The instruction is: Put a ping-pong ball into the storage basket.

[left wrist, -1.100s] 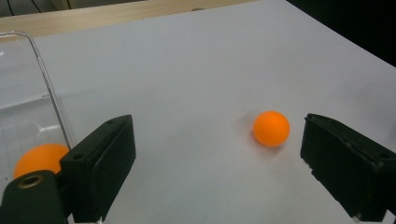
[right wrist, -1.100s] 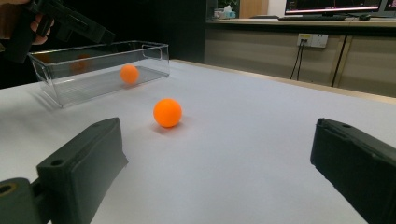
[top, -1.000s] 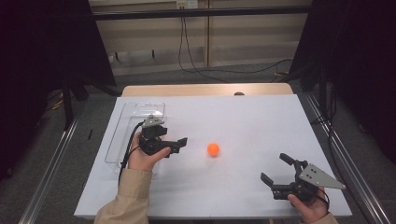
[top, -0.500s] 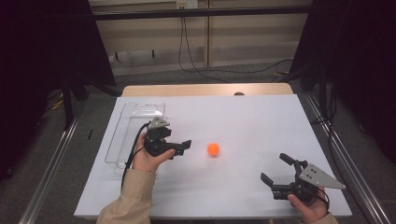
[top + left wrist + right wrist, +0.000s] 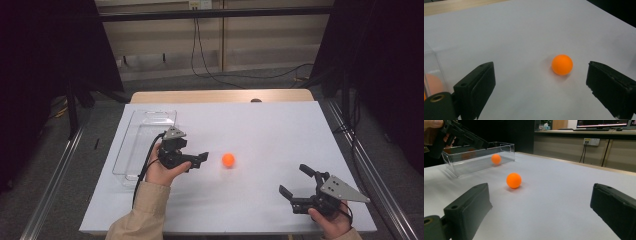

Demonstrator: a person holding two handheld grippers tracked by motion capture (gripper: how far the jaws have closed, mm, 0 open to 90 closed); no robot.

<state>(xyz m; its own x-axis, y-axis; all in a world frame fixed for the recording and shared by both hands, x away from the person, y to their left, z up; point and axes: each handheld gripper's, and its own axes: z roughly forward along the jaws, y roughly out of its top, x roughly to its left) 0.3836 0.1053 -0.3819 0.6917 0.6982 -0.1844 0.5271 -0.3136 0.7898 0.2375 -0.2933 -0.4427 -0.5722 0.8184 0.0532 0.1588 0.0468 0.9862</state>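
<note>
Orange ball (image 5: pixel 228 160): lies loose on the white surface (image 5: pixel 260 125), near the middle, just ahead of the left hand-held gripper (image 5: pixel 198 159).
Left hand-held gripper: jaws spread wide, nothing held; in the left gripper view the ball (image 5: pixel 562 64) is seen between the jaw lines but nearer the right jaw and beyond the tips.
Right hand-held gripper (image 5: pixel 295 186): jaws wide apart, empty, well apart from the ball, low at the near right edge.
Bin (image 5: pixel 131 150): clear plastic, left of the left gripper; a second orange ball (image 5: pixel 496 159) is seen inside it in the right gripper view.
Risk 1: ball could be knocked by the nearer jaw and rolled away, since it sits off-centre.
Risk 2: ball could be squeezed out if the jaws are closed before it is fully between them; smooth round shell judged slippery.
Risk 3: bin wall could be struck by the trailing cable or elbow.
</note>
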